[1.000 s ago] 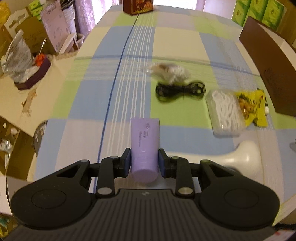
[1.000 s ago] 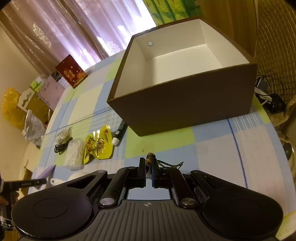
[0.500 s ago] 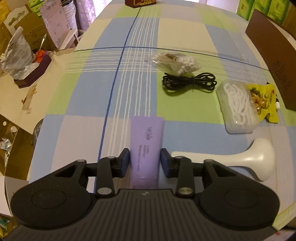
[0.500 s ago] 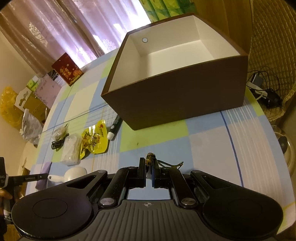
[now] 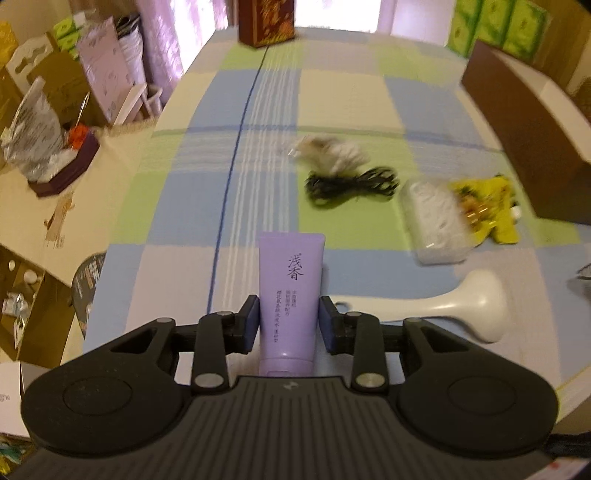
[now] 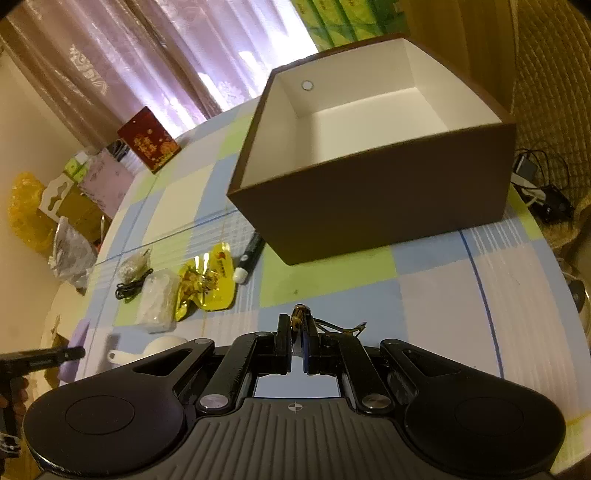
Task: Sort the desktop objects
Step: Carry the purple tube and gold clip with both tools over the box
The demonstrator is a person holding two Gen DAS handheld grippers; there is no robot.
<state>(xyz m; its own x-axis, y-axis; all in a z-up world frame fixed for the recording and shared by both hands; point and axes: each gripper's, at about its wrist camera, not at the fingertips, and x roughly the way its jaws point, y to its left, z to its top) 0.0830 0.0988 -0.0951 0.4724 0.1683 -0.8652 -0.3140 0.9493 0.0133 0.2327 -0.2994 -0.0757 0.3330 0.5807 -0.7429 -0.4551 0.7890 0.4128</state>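
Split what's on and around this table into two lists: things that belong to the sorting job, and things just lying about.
Job:
- purple tube, in left gripper
- small metal clip, in right gripper
- brown box
- black cable
- yellow packet
- clear pouch
- marker pen
- white handled tool

Lying about:
- red box
- green cartons
- curtains

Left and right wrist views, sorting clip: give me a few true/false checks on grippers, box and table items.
1. The left gripper holds a purple tube. True.
2. The brown box is already full of items. False: the interior that shows is bare white.
3. The right gripper is wide open with nothing in it. False: it is shut on a small metal clip.
4. A black cable lies on the tablecloth. True.
5. The yellow packet lies inside the box. False: it lies on the tablecloth beside the box.
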